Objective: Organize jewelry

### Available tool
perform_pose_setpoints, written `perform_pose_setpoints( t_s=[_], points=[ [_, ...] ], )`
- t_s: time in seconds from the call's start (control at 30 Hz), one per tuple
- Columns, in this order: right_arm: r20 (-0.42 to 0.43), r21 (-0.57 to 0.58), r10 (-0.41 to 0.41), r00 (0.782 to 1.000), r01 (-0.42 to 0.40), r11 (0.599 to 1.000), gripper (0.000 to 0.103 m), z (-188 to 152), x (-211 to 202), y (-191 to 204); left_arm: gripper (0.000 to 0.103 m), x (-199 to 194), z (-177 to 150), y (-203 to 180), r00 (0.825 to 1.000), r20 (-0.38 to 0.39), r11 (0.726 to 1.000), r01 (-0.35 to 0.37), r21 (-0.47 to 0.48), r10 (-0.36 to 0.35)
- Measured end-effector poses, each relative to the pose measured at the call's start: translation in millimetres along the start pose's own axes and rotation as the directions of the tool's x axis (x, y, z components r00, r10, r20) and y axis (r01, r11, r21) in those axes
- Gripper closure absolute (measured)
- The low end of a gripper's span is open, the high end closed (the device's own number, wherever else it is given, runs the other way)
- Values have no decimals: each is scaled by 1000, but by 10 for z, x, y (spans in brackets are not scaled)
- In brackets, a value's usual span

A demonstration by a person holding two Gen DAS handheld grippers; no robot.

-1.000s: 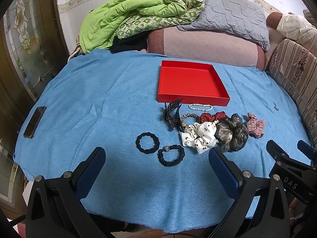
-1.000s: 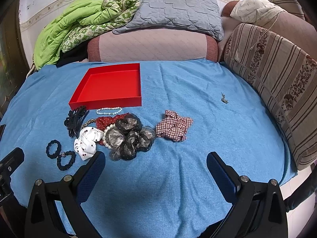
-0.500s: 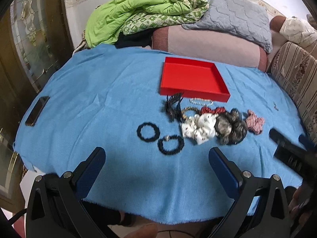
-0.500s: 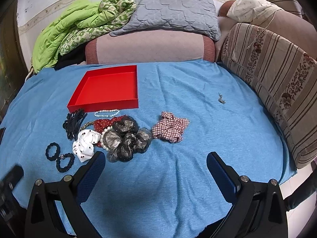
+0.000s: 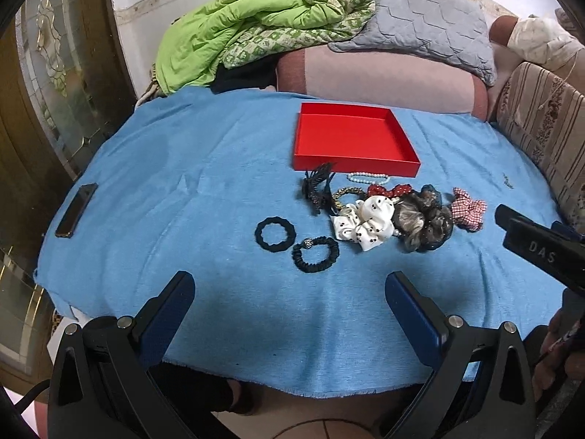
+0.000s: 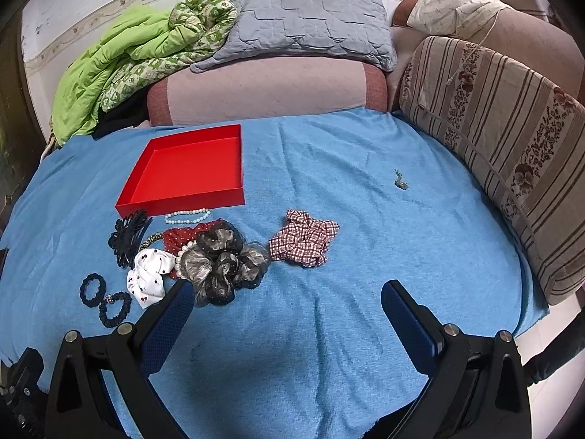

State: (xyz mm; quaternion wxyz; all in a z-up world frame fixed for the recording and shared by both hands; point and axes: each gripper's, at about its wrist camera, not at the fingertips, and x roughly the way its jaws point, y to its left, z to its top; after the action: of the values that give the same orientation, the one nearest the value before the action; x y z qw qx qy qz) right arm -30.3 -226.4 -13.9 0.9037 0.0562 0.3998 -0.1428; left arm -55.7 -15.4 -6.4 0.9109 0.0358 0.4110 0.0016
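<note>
Left claw (image 5: pixel 289 292) and right claw (image 6: pixel 283 301) both spread wide, holding nothing. Red tray (image 5: pixel 365 162) upper middle of frame on blue surface (image 5: pixel 182 190) — scrunchie pile (image 5: pixel 387 219) and two black hair ties (image 5: pixel 275 231) just below it.

A home living room. A sofa (image 6: pixel 504 139) with striped floral cushions wraps around a table under a blue cloth (image 6: pixel 329 168). Behind the cloth, a grey pillow (image 6: pixel 307 18) and green quilt (image 5: pixel 234 36) lie heaped.
</note>
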Motion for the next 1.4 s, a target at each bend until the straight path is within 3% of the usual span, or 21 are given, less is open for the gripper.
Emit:
perform_pose_setpoints(
  t_s=[0.07, 0.2, 0.33, 0.53, 0.9, 1.4],
  points=[
    [-3, -2, 3, 1000, -3, 1000, 0, 2, 10, -4, 0, 3, 14, -10, 1000, 2, 1000, -14, 8, 14],
    [-7, -7, 7, 1000, -7, 1000, 0, -9, 40, 10, 0, 47, 129, 33, 998, 20, 998, 64, -4, -64],
    [-14, -18, 12, 1000, -13, 1000, 0, -12, 65, 40, 0, 165, 272, 88, 997, 7, 997, 74, -9, -74],
    [-14, -26, 25, 1000, -26, 999, 0, 18, 77, 95, 0, 328, 451, 114, 998, -23, 998, 58, 3, -58],
    [20, -67, 38, 999, -37, 997, 0, 129, 17, 231, 0, 360, 587, 56, 999, 5, 997, 41, 63, -41],
    [0, -80, 31, 1000, -30, 996, 0, 171, 228, 268, 0, 775, 640, 313, 999, -45, 1000, 21, 20, -20]
  ],
)
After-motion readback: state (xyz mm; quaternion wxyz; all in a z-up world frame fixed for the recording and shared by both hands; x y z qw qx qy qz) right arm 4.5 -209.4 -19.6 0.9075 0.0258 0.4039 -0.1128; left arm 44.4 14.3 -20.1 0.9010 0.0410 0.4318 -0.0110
